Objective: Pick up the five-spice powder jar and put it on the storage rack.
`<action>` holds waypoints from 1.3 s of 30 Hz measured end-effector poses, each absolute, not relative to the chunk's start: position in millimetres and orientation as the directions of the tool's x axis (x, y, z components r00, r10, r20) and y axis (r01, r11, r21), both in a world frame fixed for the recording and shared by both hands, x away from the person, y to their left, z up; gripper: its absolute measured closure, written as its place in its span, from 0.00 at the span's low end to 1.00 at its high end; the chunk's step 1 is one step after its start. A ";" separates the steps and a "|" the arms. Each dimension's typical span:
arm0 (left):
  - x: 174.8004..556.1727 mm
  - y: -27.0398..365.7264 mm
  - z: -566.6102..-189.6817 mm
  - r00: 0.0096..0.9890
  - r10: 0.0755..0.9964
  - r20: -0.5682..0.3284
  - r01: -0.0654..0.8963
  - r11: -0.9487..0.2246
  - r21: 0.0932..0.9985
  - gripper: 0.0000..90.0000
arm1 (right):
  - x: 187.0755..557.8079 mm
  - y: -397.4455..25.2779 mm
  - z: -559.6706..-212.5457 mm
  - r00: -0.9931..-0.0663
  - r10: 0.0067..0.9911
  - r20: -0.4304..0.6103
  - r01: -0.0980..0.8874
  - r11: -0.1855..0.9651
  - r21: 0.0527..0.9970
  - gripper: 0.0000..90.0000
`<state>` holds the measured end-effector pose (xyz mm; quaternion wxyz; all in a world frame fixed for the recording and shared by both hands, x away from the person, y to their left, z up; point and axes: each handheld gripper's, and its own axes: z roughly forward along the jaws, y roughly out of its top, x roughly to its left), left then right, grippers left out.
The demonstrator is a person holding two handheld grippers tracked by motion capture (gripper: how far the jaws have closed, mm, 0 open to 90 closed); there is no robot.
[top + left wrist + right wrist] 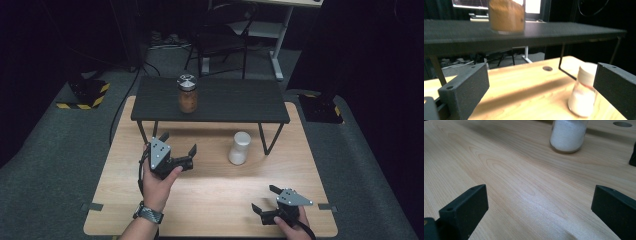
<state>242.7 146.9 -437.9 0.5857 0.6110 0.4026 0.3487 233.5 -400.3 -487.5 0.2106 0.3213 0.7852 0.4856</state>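
Small clear jar of white powder with a white lid (239, 147): upright on the light wooden bench (210, 200), at the front edge of the low black shelf (210, 100), just beside its right front leg. In the left gripper view the same jar (582, 96) sits low right, partly behind your right-hand jaw, not between the jaws. In the right gripper view its powder-filled base (568, 135) stands at the top, well ahead of the jaws.

Your left claw (178, 145): jaws apart, nothing between them, held above the bench left of the jar, aimed toward the shelf; near the jar, not touching.

Your right claw (264, 199): jaws apart, empty, low over the bench near its front right corner, well apart from the jar.

Clear jar of brown powder with a silver lid (187, 93): upright on top of the black shelf, left of centre. From the left gripper view its brown contents (506, 16) show above the shelf edge.
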 end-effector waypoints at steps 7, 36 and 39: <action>225.1 151.4 -456.0 0.449 0.893 -0.040 0.109 -0.011 0.994 0.00 | 233.3 -400.1 -487.6 -0.707 0.707 -0.023 0.296 0.325 0.898 0.00; 207.5 150.3 -498.7 0.492 0.871 -0.003 0.340 -0.188 0.921 0.00 | 232.3 -400.6 -487.8 -0.708 0.706 -0.021 0.296 0.324 0.899 0.00; 208.9 146.9 -499.2 0.496 0.868 0.008 0.349 -0.208 0.914 0.01 | 232.3 -400.7 -487.8 -0.707 0.707 -0.020 0.296 0.322 0.899 0.00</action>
